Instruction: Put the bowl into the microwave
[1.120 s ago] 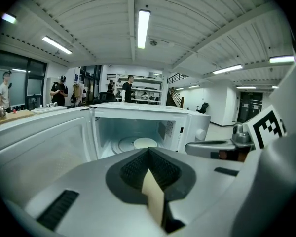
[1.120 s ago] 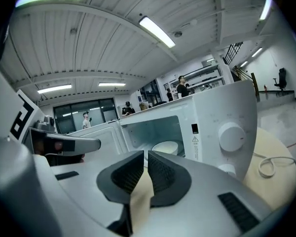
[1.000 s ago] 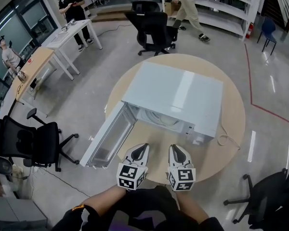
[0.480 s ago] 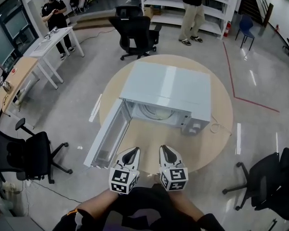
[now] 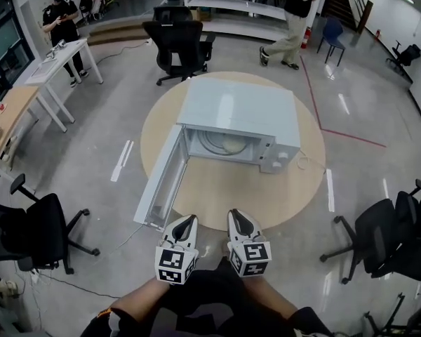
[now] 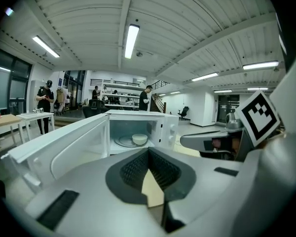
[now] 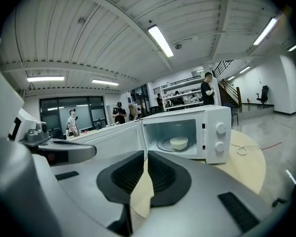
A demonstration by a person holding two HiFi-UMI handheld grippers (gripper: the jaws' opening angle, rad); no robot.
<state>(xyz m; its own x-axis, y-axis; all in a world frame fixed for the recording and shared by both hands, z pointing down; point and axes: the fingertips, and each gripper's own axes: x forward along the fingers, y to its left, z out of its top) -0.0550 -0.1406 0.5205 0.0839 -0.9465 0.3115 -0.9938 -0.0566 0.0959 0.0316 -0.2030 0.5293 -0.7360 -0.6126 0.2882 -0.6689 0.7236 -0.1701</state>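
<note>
A white microwave (image 5: 238,111) stands on a round wooden table (image 5: 231,188), its door (image 5: 161,184) swung wide open to the left. A pale bowl (image 5: 231,144) rests on the turntable inside; the bowl (image 6: 139,139) also shows in the left gripper view, and the bowl (image 7: 179,142) in the right gripper view. My left gripper (image 5: 186,223) and right gripper (image 5: 236,219) hover side by side near the table's front edge, well short of the oven. Both are shut with nothing between the jaws.
Black office chairs stand at the back (image 5: 179,37), at the left (image 5: 28,234) and at the right (image 5: 389,234). A white cord (image 5: 305,163) lies on the table to the right of the oven. People stand by desks (image 5: 45,58) and shelving (image 5: 259,5) further off.
Both grippers have drawn back from the microwave toward the table's near edge. The view has pulled away, and the bowl inside the oven now shows.
</note>
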